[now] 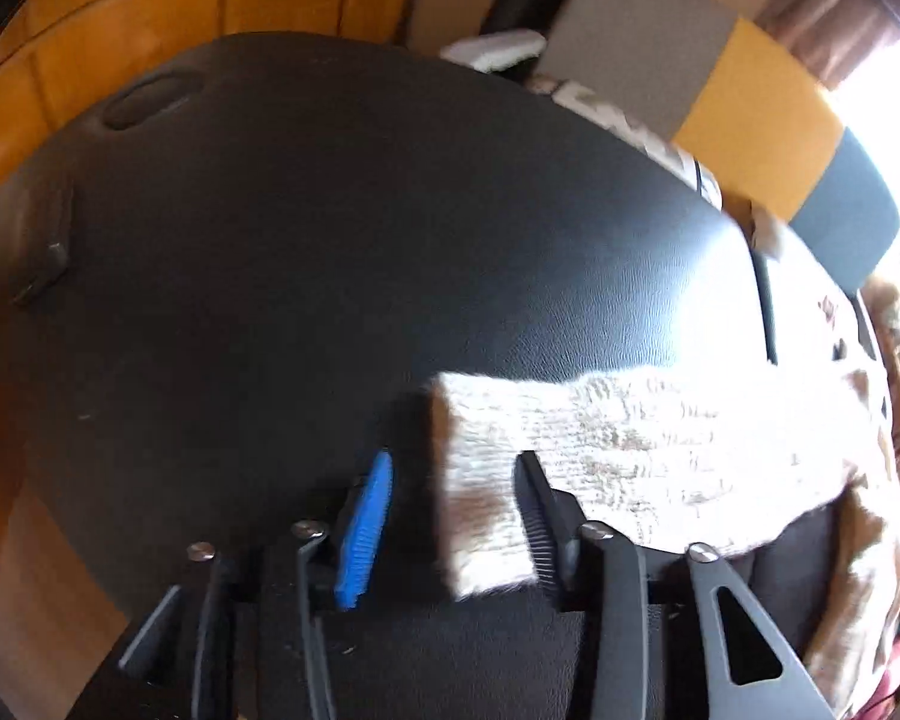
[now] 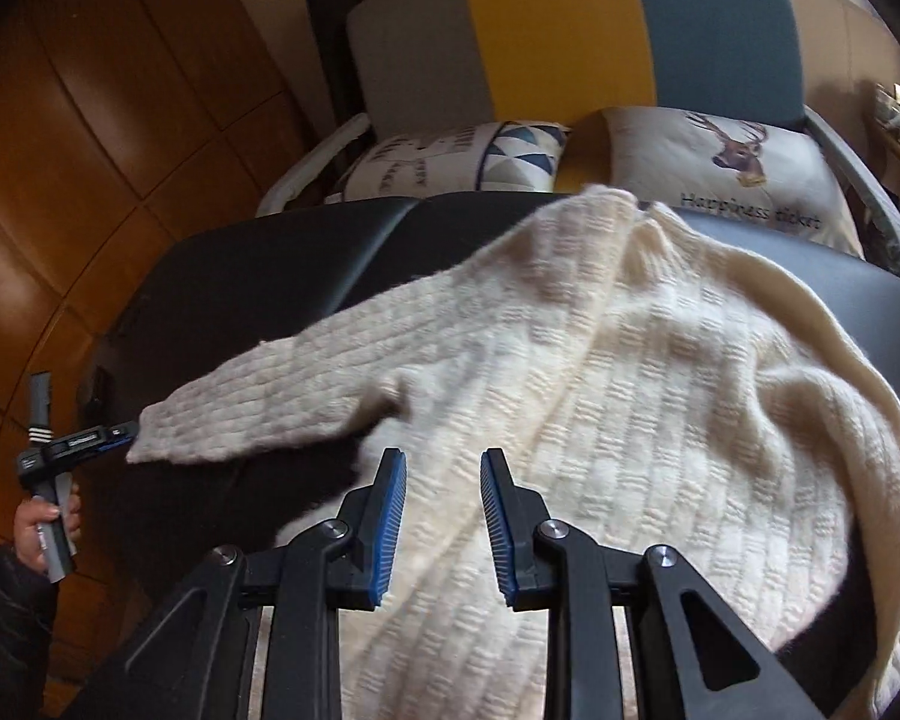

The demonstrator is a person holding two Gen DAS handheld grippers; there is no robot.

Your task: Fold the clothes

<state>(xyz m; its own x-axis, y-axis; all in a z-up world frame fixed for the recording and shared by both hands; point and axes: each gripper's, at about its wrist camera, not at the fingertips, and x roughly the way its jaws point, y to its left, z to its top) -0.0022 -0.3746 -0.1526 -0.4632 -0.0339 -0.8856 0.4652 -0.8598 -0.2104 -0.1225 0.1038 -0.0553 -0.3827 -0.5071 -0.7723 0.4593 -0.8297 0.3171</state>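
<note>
A cream knitted sweater [image 2: 660, 396] lies spread on a black padded table [image 2: 282, 264]. One sleeve [image 2: 258, 396] stretches out to the left. In the left wrist view the sleeve's cuff [image 1: 486, 480] lies between the fingers of my left gripper [image 1: 456, 459], which stands open; the blue pad [image 1: 363, 531] is clear of the cloth. The right wrist view shows that left gripper [image 2: 99, 438] at the cuff's end, held by a hand [image 2: 45, 519]. My right gripper [image 2: 443, 456] hangs open just above the sweater's body near the armpit, holding nothing.
A chair with a grey, yellow and blue back [image 2: 558, 36] stands behind the table, with two printed cushions [image 2: 726, 162] on it. Wooden wall panels [image 2: 90, 150] run along the left. The table's left half [image 1: 300, 252] is bare black padding.
</note>
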